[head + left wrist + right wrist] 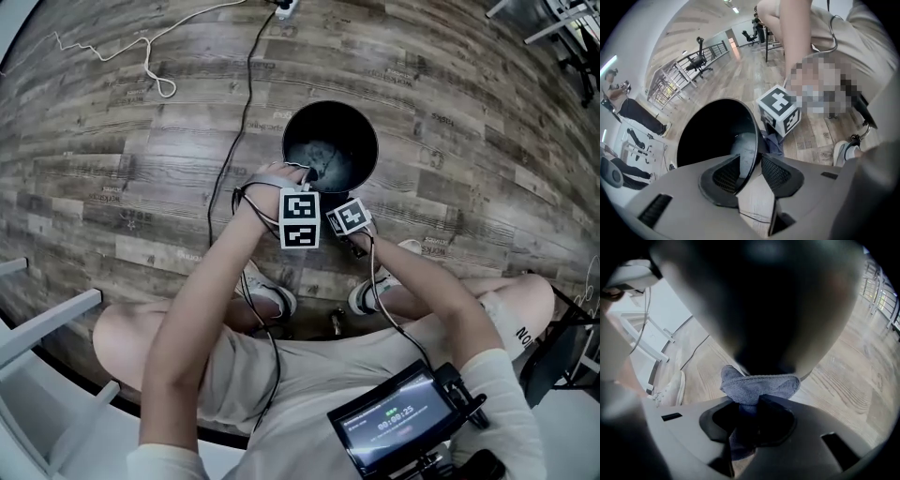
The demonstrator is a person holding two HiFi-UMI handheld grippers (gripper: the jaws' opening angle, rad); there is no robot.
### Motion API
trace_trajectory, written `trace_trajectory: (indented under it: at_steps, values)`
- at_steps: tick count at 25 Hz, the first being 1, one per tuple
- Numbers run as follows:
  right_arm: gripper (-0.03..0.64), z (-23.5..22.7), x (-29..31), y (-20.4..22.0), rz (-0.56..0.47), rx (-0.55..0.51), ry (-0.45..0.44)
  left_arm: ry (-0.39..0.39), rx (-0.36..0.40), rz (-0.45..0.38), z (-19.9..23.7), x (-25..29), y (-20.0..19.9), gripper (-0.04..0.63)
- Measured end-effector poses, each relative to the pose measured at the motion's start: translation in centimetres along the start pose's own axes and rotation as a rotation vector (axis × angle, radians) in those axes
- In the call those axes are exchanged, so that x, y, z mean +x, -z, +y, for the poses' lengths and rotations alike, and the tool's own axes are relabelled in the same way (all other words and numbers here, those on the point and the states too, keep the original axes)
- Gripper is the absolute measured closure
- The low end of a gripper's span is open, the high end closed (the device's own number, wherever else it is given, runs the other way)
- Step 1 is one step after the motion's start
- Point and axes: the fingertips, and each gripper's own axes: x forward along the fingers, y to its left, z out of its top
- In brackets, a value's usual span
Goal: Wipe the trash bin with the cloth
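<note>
Trash bin (330, 145), black and round, is seen from the head view standing upright on a wood-plank floor (469, 122). The left gripper (305, 175) is set at the bin's near rim, and the right gripper (354, 230) is held just beside the bin's near outer wall. A dark cable (239, 122) is laid past the bin's left side. Two white shoes (272, 298) are planted on the near side of the bin.

Left gripper view: the left gripper (751, 171) is closed astride the trash bin's (717, 136) rim, with one pad inside the wall and the other outside it. The right gripper's marker cube (780, 110) is seen just outside the bin, and a fold of blue-grey cloth (772, 143) is tucked below it against the bin wall.

Right gripper view: the cloth (757, 385) is pinched between the jaws of the right gripper (754, 411), and its bunched front edge is pressed against the outer wall of the trash bin (778, 301) low down. One white shoe (670, 387) is noted to the bin's left.
</note>
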Motion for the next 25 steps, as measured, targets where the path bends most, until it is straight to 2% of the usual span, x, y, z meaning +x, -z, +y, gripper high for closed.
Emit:
trace_trajectory:
  at_steps: [2,5,7,12,17,21,25]
  values:
    - [0.541,1.2,-2.2,0.2,0.002,-0.018,-0.026,-0.023,0.045,0.004,0.7,-0.2,1.0,0.4]
    - [0.54,3.0,-6.1,0.1,-0.016,-0.071,-0.059,-0.083,0.216,0.092,1.2,0.7,3.6,0.397]
    - [0.541,3.9,-8.6,-0.1,-0.037,-0.092,-0.08,-0.107,0.26,0.116,1.3,1.1,4.2,0.407]
    - [0.54,5.9,-14.3,-2.4,-0.121,-0.047,-0.133,-0.068,0.206,0.158,1.1,1.1,4.1,0.417]
    - [0.54,6.8,-17.0,-5.2,-0.189,-0.017,-0.159,-0.018,0.119,0.173,0.2,1.0,3.6,0.433]
    - [0.54,6.9,-17.3,-6.9,-0.213,-0.034,-0.155,0.038,0.032,0.144,-0.6,0.5,2.6,0.444]
    - [0.54,6.6,-16.3,-6.9,-0.187,-0.025,-0.159,0.104,-0.014,0.078,-1.6,0.0,1.2,0.481]
